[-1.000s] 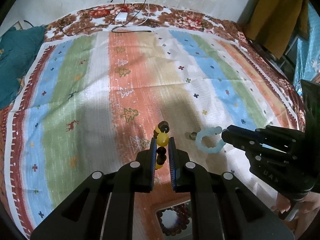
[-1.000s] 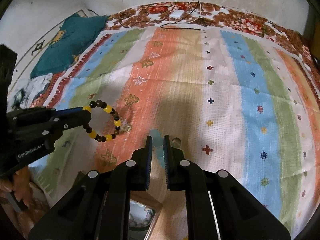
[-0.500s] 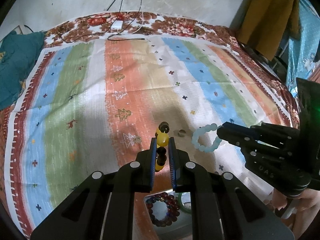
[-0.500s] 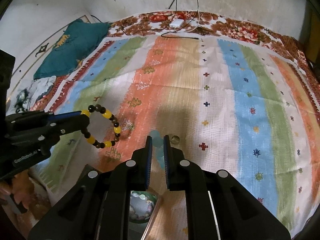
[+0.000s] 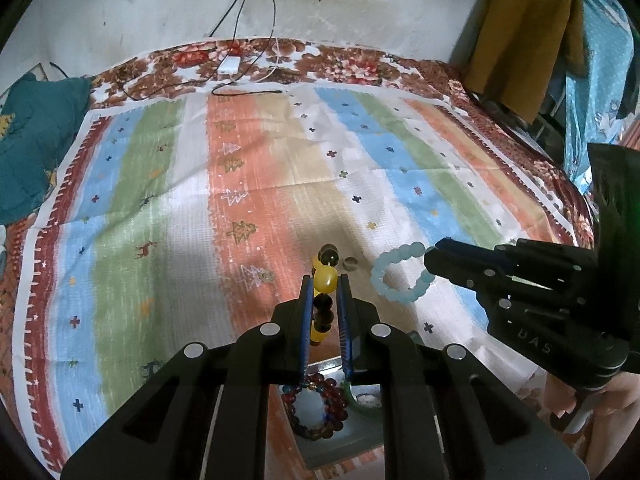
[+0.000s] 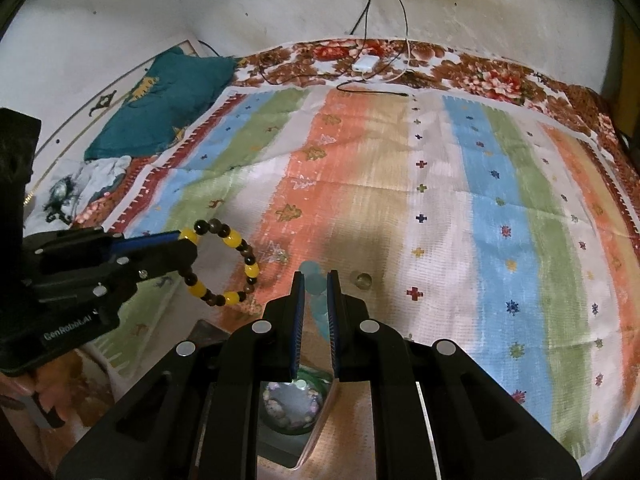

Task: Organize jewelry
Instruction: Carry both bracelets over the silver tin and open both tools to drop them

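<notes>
Covering bed: striped blanket (image 5: 280,184); jaws clamp yellow-brown bracelet (image 5: 324,280), pale-blue bracelet (image 5: 394,276).

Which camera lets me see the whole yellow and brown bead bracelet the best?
The right wrist camera. There the yellow and brown bead bracelet hangs as a full ring from the left gripper, seen side-on. The left wrist camera views it edge-on, so only a short column of beads shows between the fingers.

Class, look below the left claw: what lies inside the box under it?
Under the left claw, the box shows a dark red beaded bracelet and part of a green bangle. The claw's body covers the rest.
</notes>
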`<action>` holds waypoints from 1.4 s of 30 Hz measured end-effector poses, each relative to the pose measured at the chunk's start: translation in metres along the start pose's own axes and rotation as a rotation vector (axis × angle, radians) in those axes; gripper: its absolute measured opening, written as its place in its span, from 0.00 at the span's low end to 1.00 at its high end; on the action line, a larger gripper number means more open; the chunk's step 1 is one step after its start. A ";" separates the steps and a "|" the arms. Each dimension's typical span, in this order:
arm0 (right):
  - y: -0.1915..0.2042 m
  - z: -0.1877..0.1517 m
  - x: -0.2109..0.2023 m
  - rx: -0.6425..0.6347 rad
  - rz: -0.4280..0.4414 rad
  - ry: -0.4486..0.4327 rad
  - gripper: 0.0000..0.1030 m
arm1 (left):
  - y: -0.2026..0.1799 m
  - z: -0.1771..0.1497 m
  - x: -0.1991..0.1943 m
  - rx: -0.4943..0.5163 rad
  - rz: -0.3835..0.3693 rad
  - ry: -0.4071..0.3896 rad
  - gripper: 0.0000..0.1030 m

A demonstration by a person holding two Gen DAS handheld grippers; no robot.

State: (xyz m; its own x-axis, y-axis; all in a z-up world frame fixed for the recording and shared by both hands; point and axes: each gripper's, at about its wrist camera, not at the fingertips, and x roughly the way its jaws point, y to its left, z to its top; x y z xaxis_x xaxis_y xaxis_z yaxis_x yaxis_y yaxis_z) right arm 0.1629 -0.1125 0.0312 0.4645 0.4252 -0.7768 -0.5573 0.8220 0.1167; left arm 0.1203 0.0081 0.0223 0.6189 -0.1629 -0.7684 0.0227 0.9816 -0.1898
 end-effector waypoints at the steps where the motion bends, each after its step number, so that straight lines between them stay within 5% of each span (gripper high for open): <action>1: 0.002 -0.001 -0.003 -0.009 -0.003 -0.006 0.12 | 0.000 -0.001 -0.001 0.001 -0.001 -0.002 0.11; 42: 0.027 -0.045 -0.034 -0.087 0.088 -0.005 0.12 | -0.014 -0.047 -0.042 0.032 -0.018 -0.050 0.11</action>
State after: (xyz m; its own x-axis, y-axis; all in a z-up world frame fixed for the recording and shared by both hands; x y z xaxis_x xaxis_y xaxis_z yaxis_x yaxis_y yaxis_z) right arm 0.1012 -0.1213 0.0326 0.4145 0.4966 -0.7626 -0.6534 0.7457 0.1304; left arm 0.0569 -0.0039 0.0285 0.6564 -0.1763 -0.7335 0.0589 0.9813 -0.1831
